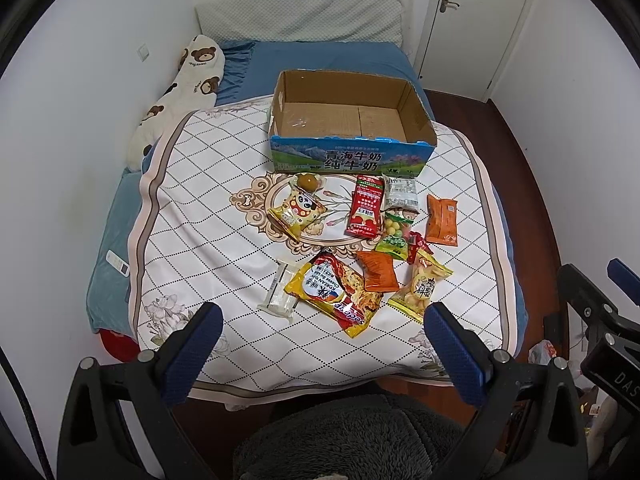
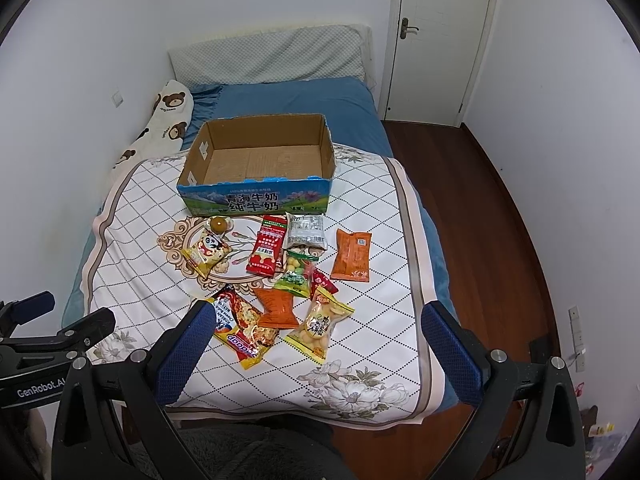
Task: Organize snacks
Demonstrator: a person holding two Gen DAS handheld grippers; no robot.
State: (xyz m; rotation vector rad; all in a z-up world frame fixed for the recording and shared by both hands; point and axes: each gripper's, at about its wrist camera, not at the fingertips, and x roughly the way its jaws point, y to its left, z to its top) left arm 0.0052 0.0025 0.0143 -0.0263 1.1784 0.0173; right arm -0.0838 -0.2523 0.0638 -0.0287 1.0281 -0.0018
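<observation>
Empty box [image 1: 352,120], snacks [image 1: 360,240] clustered before it

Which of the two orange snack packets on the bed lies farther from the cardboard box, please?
The crumpled orange packet beside the big noodle bag, in the front row. The flatter orange packet lies off to the right, nearer the cardboard box.

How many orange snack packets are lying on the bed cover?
2. One flat orange foil packet lies alone at the right edge of the snack pile. One crumpled orange packet lies nearer, partly on the red-yellow noodle bag. None looks hidden.
</observation>
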